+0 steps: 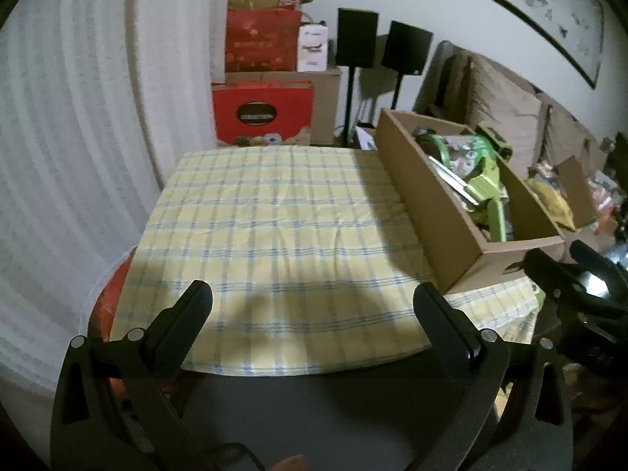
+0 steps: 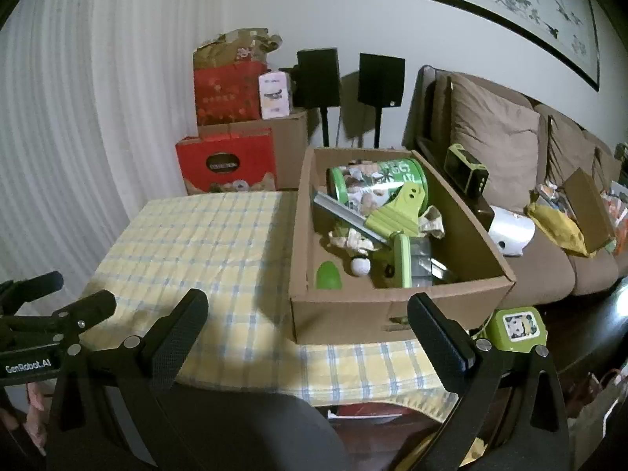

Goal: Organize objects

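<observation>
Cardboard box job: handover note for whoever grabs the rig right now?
Left claw: open, nothing between the fingers, over the near edge of the checked tablecloth.
Right claw: open, empty, pointed at the near wall of the cardboard box.
Things: the box sits on the right part of the table and holds a green tin, a green squeegee, a small white ball, a green-lidded clear container and crumpled wrappers.
Done: the cloth beside the box carries nothing loose.
Left: a small green square item lies outside the box by its near right corner; probably that goes in next.
</observation>
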Demonstrator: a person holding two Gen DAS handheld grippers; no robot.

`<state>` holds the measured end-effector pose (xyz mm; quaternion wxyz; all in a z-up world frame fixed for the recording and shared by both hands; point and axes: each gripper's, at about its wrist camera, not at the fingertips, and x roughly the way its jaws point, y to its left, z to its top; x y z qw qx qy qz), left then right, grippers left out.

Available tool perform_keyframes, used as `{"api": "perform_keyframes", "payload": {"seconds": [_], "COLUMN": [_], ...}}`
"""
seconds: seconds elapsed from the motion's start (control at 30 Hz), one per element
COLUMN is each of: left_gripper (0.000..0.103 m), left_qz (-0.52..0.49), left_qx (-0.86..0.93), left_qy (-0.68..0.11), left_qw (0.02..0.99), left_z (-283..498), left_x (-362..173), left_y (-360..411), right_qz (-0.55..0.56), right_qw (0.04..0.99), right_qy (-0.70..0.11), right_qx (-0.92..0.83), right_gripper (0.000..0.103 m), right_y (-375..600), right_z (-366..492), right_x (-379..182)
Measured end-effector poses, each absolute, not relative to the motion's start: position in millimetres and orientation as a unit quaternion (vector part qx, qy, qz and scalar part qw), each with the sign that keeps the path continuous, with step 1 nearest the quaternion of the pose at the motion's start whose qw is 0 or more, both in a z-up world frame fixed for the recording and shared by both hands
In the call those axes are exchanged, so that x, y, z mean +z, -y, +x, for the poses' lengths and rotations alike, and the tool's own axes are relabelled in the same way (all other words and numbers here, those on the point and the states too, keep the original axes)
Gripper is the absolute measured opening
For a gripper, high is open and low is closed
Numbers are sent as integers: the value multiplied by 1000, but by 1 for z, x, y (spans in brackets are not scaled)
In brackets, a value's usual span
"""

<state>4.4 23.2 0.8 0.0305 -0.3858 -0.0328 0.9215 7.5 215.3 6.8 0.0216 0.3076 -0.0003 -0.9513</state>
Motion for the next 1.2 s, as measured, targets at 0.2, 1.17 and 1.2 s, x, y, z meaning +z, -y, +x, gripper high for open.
{"api": "perform_keyframes", "payload": {"seconds": [0.2, 1.17, 1.2], "left_gripper": [102, 102, 102], "left_qz": [-392, -390, -391], "left_qx": [919, 921, 920], "left_qy": [36, 24, 23], "left_qw": [21, 9, 8], "left_z": [6, 7, 6], "left_x": [-5, -6, -6], "left_y": [-19, -23, -23], "right_qz": [311, 317, 317], "right_qw": [22, 17, 17], "right_qy": [4, 7, 7], "right_qx": [-950, -948, -948], "right_gripper": [102, 102, 102], "right_y": [-216, -222, -221], "right_z": [10, 10, 10], "right_x": [2, -5, -5]}}
